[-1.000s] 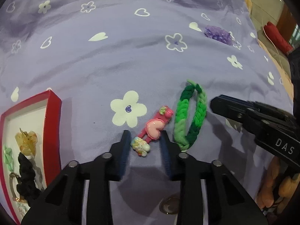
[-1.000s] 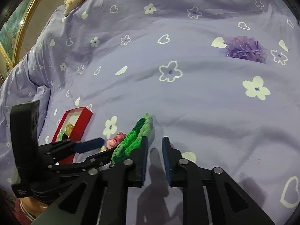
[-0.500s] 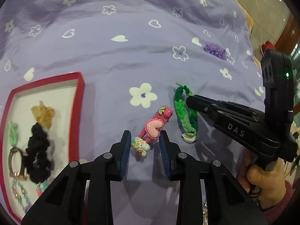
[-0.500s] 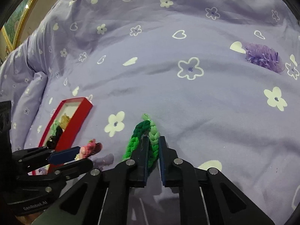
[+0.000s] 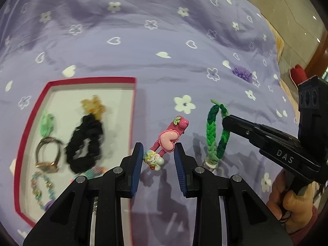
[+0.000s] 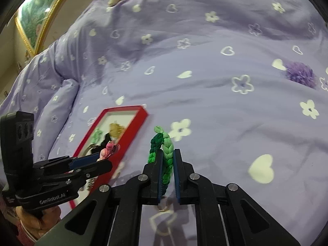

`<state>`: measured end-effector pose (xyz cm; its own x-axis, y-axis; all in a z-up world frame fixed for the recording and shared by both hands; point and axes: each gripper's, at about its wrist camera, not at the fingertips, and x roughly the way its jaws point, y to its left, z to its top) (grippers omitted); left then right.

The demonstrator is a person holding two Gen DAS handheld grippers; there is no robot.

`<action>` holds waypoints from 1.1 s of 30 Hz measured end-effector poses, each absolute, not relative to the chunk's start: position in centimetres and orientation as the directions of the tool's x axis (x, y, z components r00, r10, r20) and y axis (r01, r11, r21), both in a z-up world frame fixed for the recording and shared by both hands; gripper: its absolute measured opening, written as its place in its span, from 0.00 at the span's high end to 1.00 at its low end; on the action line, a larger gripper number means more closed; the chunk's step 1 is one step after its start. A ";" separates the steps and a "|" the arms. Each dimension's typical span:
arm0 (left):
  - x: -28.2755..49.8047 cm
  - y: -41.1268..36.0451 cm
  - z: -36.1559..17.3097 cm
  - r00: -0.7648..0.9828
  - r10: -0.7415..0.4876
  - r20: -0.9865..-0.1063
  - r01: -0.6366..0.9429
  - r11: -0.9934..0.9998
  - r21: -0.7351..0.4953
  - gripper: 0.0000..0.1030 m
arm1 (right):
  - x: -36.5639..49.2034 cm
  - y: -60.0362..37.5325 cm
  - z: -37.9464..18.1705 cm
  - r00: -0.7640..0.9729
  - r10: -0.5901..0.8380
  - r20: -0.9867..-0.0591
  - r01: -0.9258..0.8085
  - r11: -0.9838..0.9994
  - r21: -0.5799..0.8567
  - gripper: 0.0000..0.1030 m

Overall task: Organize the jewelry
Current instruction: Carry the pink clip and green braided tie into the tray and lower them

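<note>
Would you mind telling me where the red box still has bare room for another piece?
The red box is bare along its far wall and its right strip, beside the black scrunchie. Its left and near parts are crowded: green piece, ring, bead bracelet.

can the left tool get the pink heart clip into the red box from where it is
Probably yes. The left tool grips the pink heart clip above the bedspread, and the red box lies open just to its left. Nothing stands between; the right tool is on the far side.
</note>
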<state>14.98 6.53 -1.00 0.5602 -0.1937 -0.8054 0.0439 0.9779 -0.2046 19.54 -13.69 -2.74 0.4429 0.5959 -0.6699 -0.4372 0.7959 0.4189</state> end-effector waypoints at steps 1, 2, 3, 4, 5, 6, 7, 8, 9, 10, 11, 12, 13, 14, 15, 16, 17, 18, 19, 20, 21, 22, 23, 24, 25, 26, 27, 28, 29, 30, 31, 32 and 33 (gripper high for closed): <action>14.6 7.1 -0.9 0.564 -0.189 -0.804 0.035 0.978 -0.206 0.72 | 19.3 -13.4 -2.6 0.439 0.601 -0.668 -0.443 0.792 0.421 0.91; 14.3 7.5 -0.9 0.567 -0.186 -0.803 0.027 0.978 -0.208 0.72 | 19.0 -12.9 -2.5 0.432 0.609 -0.665 -0.451 0.784 0.426 0.91; 14.0 8.1 -0.8 0.570 -0.181 -0.801 0.014 0.978 -0.210 0.72 | 18.8 -12.5 -2.4 0.426 0.616 -0.663 -0.457 0.778 0.430 0.91; 13.7 8.6 -0.8 0.573 -0.175 -0.801 0.004 0.978 -0.211 0.72 | 18.6 -12.1 -2.3 0.421 0.622 -0.661 -0.463 0.773 0.433 0.91; 13.4 9.1 -0.8 0.575 -0.170 -0.800 -0.006 0.977 -0.212 0.72 | 18.4 -11.7 -2.2 0.415 0.626 -0.660 -0.470 0.769 0.434 0.91; 13.2 9.5 -0.8 0.576 -0.166 -0.800 -0.015 0.977 -0.213 0.72 | 18.2 -11.3 -2.1 0.411 0.629 -0.659 -0.476 0.765 0.434 0.91; 12.9 10.1 -0.8 0.579 -0.159 -0.800 -0.027 0.976 -0.214 0.72 | 17.9 -10.8 -2.0 0.406 0.633 -0.658 -0.484 0.761 0.433 0.91; 12.7 10.5 -0.8 0.580 -0.153 -0.800 -0.037 0.976 -0.214 0.72 | 17.7 -10.4 -1.9 0.401 0.638 -0.658 -0.492 0.756 0.433 0.91; 12.4 11.1 -0.9 0.581 -0.147 -0.800 -0.049 0.975 -0.215 0.72 | 17.5 -10.0 -1.8 0.397 0.641 -0.657 -0.497 0.752 0.433 0.91; 12.2 11.5 -0.9 0.582 -0.144 -0.801 -0.056 0.975 -0.216 0.72 | 17.3 -9.6 -1.8 0.392 0.645 -0.656 -0.502 0.748 0.435 0.91; 12.0 12.0 -1.0 0.583 -0.139 -0.800 -0.067 0.974 -0.218 0.72 | 17.1 -9.2 -1.7 0.388 0.648 -0.655 -0.507 0.744 0.436 0.91; 11.8 12.6 -1.0 0.584 -0.135 -0.800 -0.077 0.972 -0.220 0.72 | 17.0 -8.9 -1.6 0.384 0.651 -0.655 -0.512 0.740 0.436 0.91; 11.6 13.0 -1.1 0.585 -0.131 -0.800 -0.086 0.971 -0.222 0.72 | 16.8 -8.5 -1.6 0.380 0.653 -0.655 -0.517 0.737 0.435 0.91; 11.4 13.5 -1.1 0.586 -0.127 -0.800 -0.095 0.970 -0.223 0.72 | 16.7 -8.1 -1.5 0.376 0.657 -0.654 -0.522 0.733 0.436 0.91; 11.3 13.9 -1.1 0.587 -0.124 -0.800 -0.102 0.969 -0.225 0.72 | 16.6 -7.7 -1.5 0.372 0.660 -0.653 -0.526 0.729 0.438 0.91; 11.1 14.4 -1.1 0.589 -0.121 -0.799 -0.111 0.967 -0.228 0.72 | 16.4 -7.3 -1.4 0.367 0.664 -0.651 -0.532 0.725 0.438 0.91; 10.9 14.8 -1.2 0.590 -0.118 -0.798 -0.119 0.966 -0.231 0.72 | 16.3 -6.9 -1.3 0.364 0.667 -0.650 -0.538 0.721 0.438 0.91; 10.7 15.2 -1.2 0.592 -0.115 -0.798 -0.129 0.964 -0.235 0.72 | 16.2 -6.6 -1.2 0.361 0.669 -0.649 -0.542 0.717 0.438 0.91; 10.5 15.6 -1.2 0.593 -0.113 -0.797 -0.136 0.962 -0.237 0.72 | 16.1 -6.3 -1.1 0.358 0.674 -0.646 -0.546 0.713 0.440 0.91; 10.3 16.0 -1.2 0.594 -0.109 -0.797 -0.143 0.961 -0.238 0.72 | 15.9 -5.9 -1.0 0.354 0.678 -0.644 -0.551 0.708 0.443 0.91; 10.1 16.3 -1.3 0.595 -0.105 -0.797 -0.150 0.960 -0.239 0.72 | 15.8 -5.6 -1.0 0.351 0.681 -0.643 -0.554 0.704 0.444 0.91; 9.9 16.7 -1.3 0.596 -0.101 -0.797 -0.157 0.958 -0.239 0.72 | 15.8 -5.3 -0.9 0.347 0.684 -0.641 -0.559 0.700 0.445 0.91; 9.8 16.9 -1.3 0.597 -0.097 -0.796 -0.162 0.957 -0.239 0.72 | 15.7 -4.9 -0.8 0.343 0.689 -0.639 -0.564 0.695 0.447 0.91; 9.6 17.3 -1.3 0.598 -0.094 -0.796 -0.168 0.956 -0.239 0.72 | 15.6 -4.6 -0.7 0.339 0.692 -0.637 -0.567 0.691 0.449 0.91; 9.4 17.6 -1.3 0.598 -0.090 -0.796 -0.175 0.955 -0.239 0.72 | 15.5 -4.2 -0.7 0.333 0.697 -0.635 -0.571 0.685 0.452 0.91; 9.2 17.9 -1.4 0.598 -0.088 -0.797 -0.180 0.954 -0.240 0.72 | 15.5 -3.8 -0.6 0.327 0.700 -0.635 -0.576 0.680 0.453 0.91; 9.1 18.2 -1.4 0.598 -0.085 -0.797 -0.185 0.953 -0.240 0.72 | 15.4 -3.2 -0.6 0.319 0.703 -0.636 -0.582 0.675 0.454 0.91; 8.9 18.5 -1.6 0.597 -0.079 -0.799 -0.193 0.952 -0.238 0.72 | 15.4 -2.9 -0.7 0.315 0.704 -0.636 -0.586 0.672 0.453 0.91; 8.8 18.8 -1.7 0.594 -0.076 -0.801 -0.199 0.951 -0.238 0.72 | 15.3 -2.5 -0.7 0.309 0.705 -0.638 -0.590 0.668 0.453 0.91; 8.6 19.2 -1.9 0.591 -0.073 -0.803 -0.205 0.949 -0.238 0.72 | 15.2 -2.1 -0.8 0.304 0.705 -0.640 -0.595 0.666 0.451 0.91; 8.5 19.4 -2.1 0.588 -0.071 -0.806 -0.211 0.948 -0.237 0.72 | 15.2 -1.5 -0.9 0.299 0.704 -0.644 -0.599 0.664 0.448 0.91; 8.4 19.6 -2.3 0.585 -0.068 -0.808 -0.217 0.947 -0.236 0.72 | 15.2 -1.1 -1.1 0.293 0.704 -0.647 -0.602 0.661 0.447 0.91; 8.3 19.9 -2.5 0.581 -0.064 -0.811 -0.223 0.946 -0.235 0.72 | 15.2 -0.8 -1.2 0.288 0.703 -0.650 -0.604 0.660 0.447 0.91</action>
<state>8.34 19.88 -2.50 0.5811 -0.0641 -0.8113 -0.2235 0.9460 -0.2349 15.15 -0.82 -1.24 0.2877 0.7032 -0.6502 -0.6037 0.6602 0.4469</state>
